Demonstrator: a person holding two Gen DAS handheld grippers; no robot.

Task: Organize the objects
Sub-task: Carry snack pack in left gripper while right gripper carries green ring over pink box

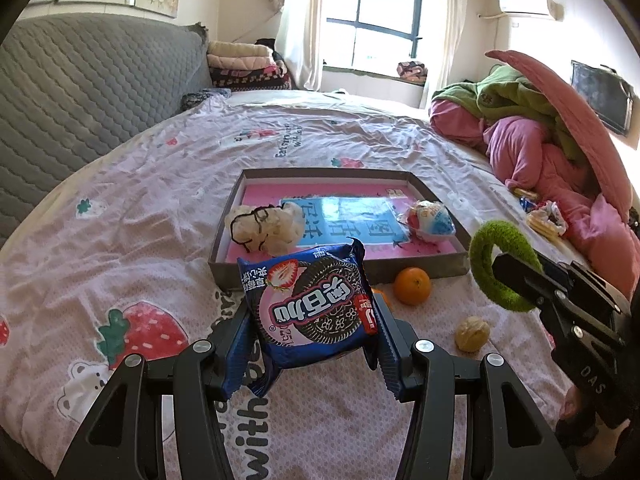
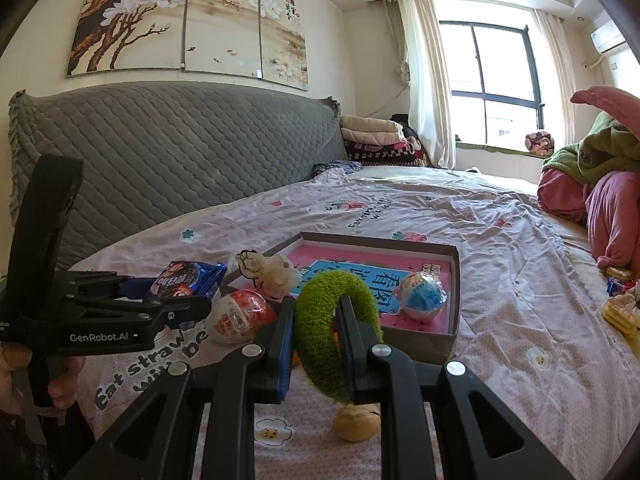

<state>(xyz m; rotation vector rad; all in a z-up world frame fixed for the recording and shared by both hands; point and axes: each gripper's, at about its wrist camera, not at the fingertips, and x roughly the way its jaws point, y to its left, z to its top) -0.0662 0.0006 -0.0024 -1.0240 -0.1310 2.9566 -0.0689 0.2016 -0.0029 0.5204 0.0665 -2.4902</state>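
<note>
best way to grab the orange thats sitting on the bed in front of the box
Take the orange across its widest middle, coming from above. It is round, so any pair of opposite sides works, but the box wall stands close behind it and the walnut lies nearby. Both grippers are full now.

Sunlit bedroom, grey quilted headboard (image 2: 168, 160), floral wall panels (image 2: 188, 20), curtained window (image 2: 492, 76), strawberry-print bedsheet (image 1: 140, 200)

Past our fingers lies the bed (image 1: 168, 168), carrying a shallow box (image 1: 416, 266), an orange (image 1: 412, 285) and a walnut (image 1: 472, 334)
</note>
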